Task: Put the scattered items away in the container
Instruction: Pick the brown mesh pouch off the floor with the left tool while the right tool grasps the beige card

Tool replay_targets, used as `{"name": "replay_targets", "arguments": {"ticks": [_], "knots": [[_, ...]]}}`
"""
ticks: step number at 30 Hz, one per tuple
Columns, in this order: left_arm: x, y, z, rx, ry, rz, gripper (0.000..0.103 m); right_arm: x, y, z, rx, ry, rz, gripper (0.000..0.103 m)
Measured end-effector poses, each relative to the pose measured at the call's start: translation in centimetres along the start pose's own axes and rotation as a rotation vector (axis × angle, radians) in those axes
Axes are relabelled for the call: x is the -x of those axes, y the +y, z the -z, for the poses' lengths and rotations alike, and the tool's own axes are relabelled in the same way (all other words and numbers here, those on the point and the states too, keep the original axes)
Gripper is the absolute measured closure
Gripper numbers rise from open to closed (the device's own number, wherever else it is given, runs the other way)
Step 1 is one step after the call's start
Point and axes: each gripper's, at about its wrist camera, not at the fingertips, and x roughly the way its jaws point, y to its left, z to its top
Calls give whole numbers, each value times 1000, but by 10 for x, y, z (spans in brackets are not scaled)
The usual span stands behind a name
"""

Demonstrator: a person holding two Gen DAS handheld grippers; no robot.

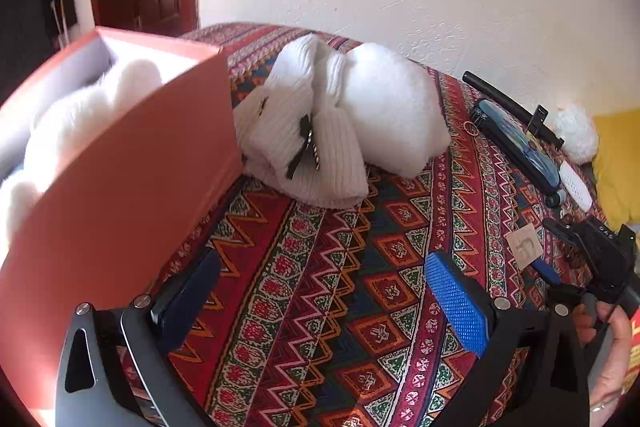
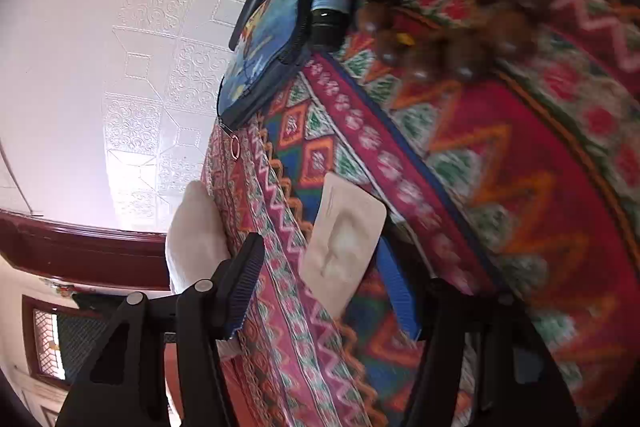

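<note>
An orange box (image 1: 132, 163) stands at the left with a white fluffy item (image 1: 80, 119) inside. Next to it, on the patterned cloth (image 1: 320, 267), lie white knit socks (image 1: 304, 139) and a white fluffy bundle (image 1: 392, 107). My left gripper (image 1: 324, 295) hangs open over bare cloth in front of the socks, holding nothing. My right gripper (image 2: 320, 259) is rolled on its side with a small tan card (image 2: 344, 239) between its fingers. A gap shows between the card and the black finger (image 2: 248, 275), so the pads do not press it. In the left wrist view a hand holds the right gripper (image 1: 552, 251) at the tan card (image 1: 524, 247).
A blue zip pouch (image 2: 264, 55), a small black-capped bottle (image 2: 330, 3) and a brown bead bracelet (image 2: 440, 7) lie beyond the card. A black rod with a clip (image 1: 508, 103) runs along the wall side. A yellow cushion (image 1: 620, 163) sits at the far right.
</note>
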Motion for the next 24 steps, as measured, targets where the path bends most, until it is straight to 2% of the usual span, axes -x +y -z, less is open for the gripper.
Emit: {"name": "replay_targets", "arguments": {"ticks": [1,2,3,7,10,12,14,15,18,20,23,24], "knots": [[-2,-1,1,-2,9,-3,0,-4,2,-2,5,-6,8,60],[-4,-3,3,-10,19,-1,0,-8,0,-3,11,-1,12,85],[-5,-5,5,-18,29,5,0,-14,-5,-2,4,11,11,102],[-4,-13,14,-41,52,35,0,-9,-19,3,-69,-10,-87,103],[-7,-11,18,-29,84,56,0,9,-6,10,-60,-29,-148,103],[-16,-6,22,-4,140,67,0,27,12,21,-53,-25,-234,103],[-28,-1,26,20,212,68,0,48,46,36,-6,-1,-356,103],[-33,2,28,32,245,65,0,63,74,49,58,14,-415,103],[-37,2,33,26,291,51,1,102,169,105,348,31,-509,103],[-33,0,33,7,291,55,1,105,226,157,502,70,-537,103],[-28,0,34,-2,303,72,1,73,296,241,663,185,-524,102],[-27,2,34,-2,306,75,1,55,316,266,712,240,-503,99]]}}
